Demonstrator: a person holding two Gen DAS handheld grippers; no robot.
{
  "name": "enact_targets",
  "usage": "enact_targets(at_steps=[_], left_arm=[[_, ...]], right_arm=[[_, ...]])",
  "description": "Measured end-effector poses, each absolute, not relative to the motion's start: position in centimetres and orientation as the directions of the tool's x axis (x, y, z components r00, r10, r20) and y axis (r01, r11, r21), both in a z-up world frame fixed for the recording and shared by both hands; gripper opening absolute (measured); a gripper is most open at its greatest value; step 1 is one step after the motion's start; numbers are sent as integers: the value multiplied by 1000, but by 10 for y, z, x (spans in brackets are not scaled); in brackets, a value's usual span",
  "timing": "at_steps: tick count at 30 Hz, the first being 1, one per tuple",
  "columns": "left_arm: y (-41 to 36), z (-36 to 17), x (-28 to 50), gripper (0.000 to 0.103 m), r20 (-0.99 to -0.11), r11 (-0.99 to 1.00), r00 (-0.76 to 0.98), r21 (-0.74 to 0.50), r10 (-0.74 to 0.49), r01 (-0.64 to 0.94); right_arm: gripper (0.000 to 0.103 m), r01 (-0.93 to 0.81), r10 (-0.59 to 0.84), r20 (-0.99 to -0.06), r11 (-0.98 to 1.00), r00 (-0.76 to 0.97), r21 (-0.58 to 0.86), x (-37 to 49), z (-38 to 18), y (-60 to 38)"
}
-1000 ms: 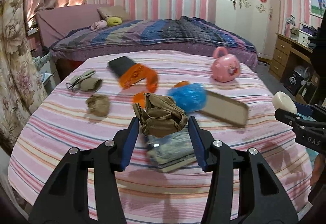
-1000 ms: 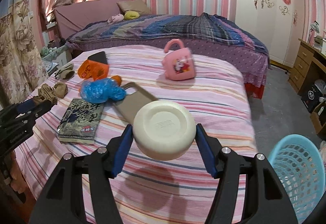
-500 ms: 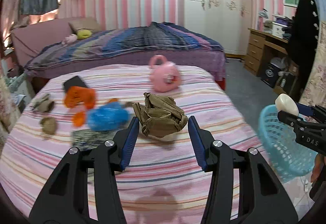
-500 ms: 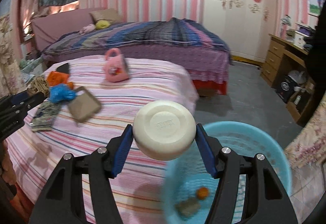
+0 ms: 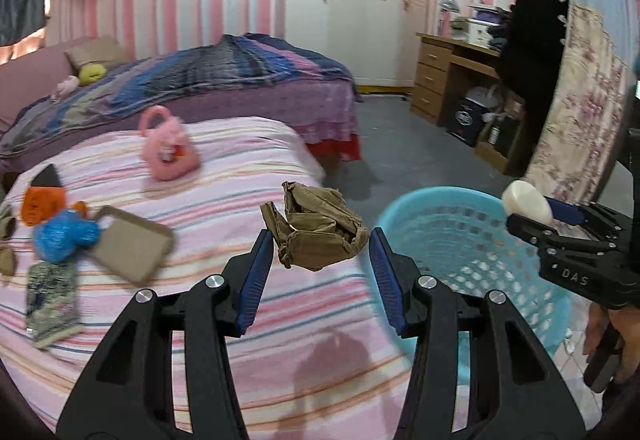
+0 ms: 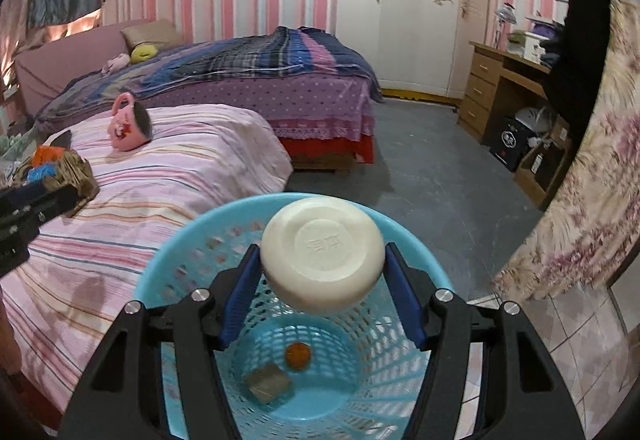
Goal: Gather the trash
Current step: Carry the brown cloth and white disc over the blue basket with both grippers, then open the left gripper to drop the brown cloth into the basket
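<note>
My right gripper [image 6: 322, 280] clamps a cream round lid [image 6: 323, 259] above the blue basket [image 6: 180, 252]; my left gripper [image 5: 320, 260] grips crumpled brown paper [image 5: 316, 232] over the striped bed [image 5: 224, 167].

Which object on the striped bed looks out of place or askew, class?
The pink mug lies tipped on its side on the striped bed, its mouth facing sideways rather than up. Nothing appears to have spilled from it.
</note>
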State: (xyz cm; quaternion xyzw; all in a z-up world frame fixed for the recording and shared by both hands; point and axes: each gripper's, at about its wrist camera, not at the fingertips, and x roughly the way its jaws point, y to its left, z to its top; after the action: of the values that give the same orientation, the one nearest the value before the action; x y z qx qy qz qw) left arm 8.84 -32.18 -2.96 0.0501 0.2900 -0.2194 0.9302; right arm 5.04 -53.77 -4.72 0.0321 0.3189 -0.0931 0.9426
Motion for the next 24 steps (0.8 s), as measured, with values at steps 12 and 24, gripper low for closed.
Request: enact_targets(at_steps=[12,24], left_arm=[[-378,-47,88,49,-603,844,660,-44,-448,534],[-393,-60,95,49,-632,822,626,-31,-457,569]], right_arm=[[61,188,-152,-630,982,762,-9,42,-62,-562],[61,204,-143,-634,979,760,23,44,-69,-570]])
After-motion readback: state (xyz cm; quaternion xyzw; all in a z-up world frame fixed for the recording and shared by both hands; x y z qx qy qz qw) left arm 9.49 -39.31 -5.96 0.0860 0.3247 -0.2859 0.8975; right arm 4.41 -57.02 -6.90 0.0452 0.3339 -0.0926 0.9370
